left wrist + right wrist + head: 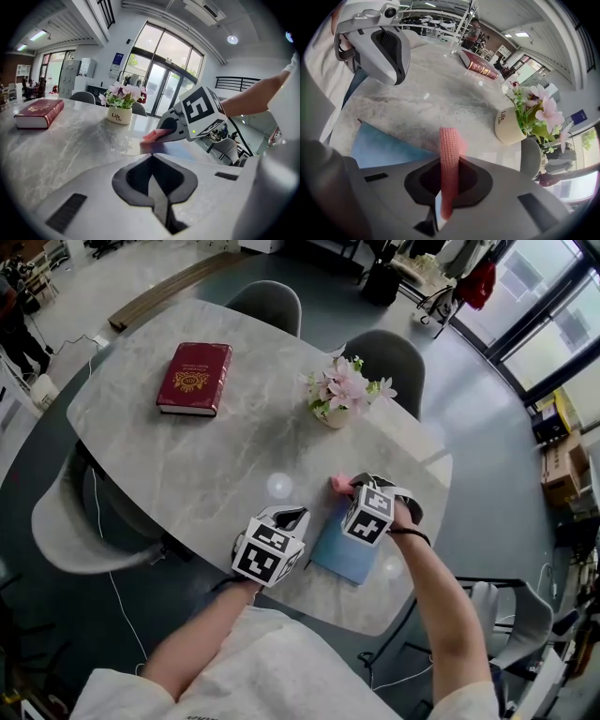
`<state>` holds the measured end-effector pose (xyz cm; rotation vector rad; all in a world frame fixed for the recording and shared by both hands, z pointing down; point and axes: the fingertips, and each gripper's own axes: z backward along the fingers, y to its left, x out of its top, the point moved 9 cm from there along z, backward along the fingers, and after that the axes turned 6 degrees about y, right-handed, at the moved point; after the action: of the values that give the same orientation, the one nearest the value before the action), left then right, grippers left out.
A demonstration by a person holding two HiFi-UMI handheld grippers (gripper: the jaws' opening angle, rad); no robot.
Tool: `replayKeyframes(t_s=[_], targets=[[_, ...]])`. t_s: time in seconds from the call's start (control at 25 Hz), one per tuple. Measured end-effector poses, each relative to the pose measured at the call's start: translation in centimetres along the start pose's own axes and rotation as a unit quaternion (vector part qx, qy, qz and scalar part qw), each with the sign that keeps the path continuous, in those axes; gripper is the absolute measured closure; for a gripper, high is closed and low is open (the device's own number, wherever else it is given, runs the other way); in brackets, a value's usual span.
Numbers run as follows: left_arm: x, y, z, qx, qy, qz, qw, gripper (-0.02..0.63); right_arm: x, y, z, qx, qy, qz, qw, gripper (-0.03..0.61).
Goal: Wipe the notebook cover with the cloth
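A blue notebook [344, 549] lies flat at the table's near edge; it also shows in the right gripper view [379, 149]. My right gripper [349, 486] is shut on a pink knitted cloth [450, 159], which sticks out past the jaws over the notebook's far end. In the head view the cloth [339, 486] shows as a small pink tip. My left gripper [286, 514] rests just left of the notebook with its jaws closed and nothing between them. The left gripper view shows the right gripper [187, 123] holding the cloth [154, 136] above the notebook [176, 150].
A dark red book [195, 377] lies at the table's far left. A white pot of pink flowers [342, 393] stands beyond the notebook. Grey chairs [267, 304] surround the grey marble table [187, 465]. A person [14, 320] stands at the far left.
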<state>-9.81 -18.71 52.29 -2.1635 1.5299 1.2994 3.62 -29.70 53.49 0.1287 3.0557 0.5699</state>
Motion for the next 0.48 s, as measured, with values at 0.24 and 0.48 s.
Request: replayKeyframes(t_s=[0.24, 0.48], targets=[[-0.2, 0.5, -0.1, -0.002, 0.007, 0.003, 1.0000, 0.607, 0.1, 0.3, -0.9, 0.002, 0.008, 0.013, 1.000, 0.563], [-0.6, 0.7, 0.3, -0.002, 0.008, 0.009, 0.9999, 0.607, 0.6, 1.4, -0.9, 0.024, 0.003, 0.017, 1.000, 0.563]])
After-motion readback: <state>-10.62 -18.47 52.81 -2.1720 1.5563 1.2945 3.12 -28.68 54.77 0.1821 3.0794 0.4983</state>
